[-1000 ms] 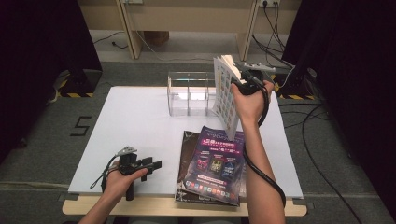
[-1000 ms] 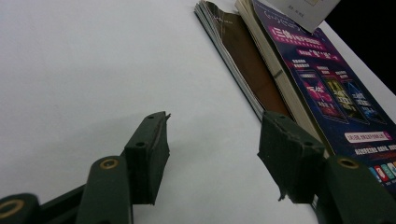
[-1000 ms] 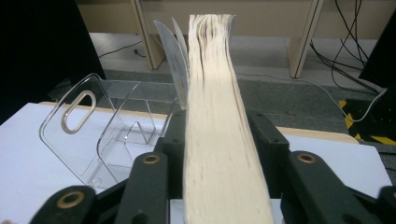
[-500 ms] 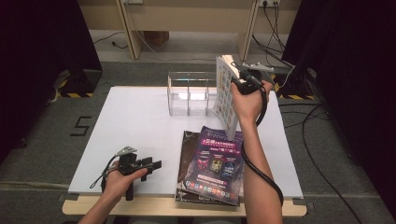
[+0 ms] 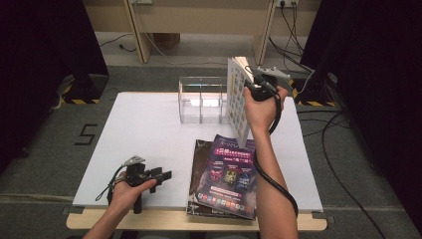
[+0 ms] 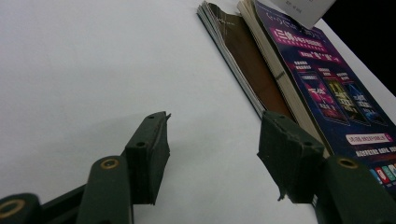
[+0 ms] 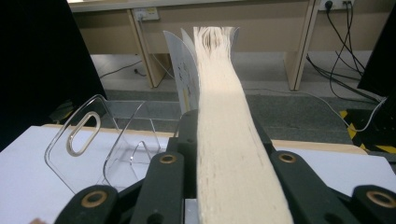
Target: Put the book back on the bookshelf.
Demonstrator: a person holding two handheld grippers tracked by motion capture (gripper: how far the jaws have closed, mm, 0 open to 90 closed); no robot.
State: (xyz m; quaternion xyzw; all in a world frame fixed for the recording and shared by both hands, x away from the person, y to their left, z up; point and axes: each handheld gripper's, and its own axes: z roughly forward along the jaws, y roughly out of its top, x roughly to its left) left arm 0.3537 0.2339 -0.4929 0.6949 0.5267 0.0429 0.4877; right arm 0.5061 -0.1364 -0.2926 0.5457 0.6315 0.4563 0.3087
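Note:
My right gripper (image 5: 259,89) holds a thick white book (image 5: 238,99) upright above the table's far right, beside a clear acrylic rack (image 5: 201,99). Its jaws have just been closing, and they now press on the book's page edges (image 7: 219,140) from both sides in the right gripper view (image 7: 222,126). The book's lower corner hangs over a stack of magazines (image 5: 229,174) topped by a purple cover. My left gripper (image 5: 161,175) rests open near the front left edge. Nothing lies between its jaws (image 6: 212,140), and the magazines (image 6: 327,88) lie just beyond them.
The white table (image 5: 144,124) is bare on its left half. The clear rack (image 7: 93,144) has upright dividers and a slotted end panel. Cables and desk legs stand on the floor behind the table.

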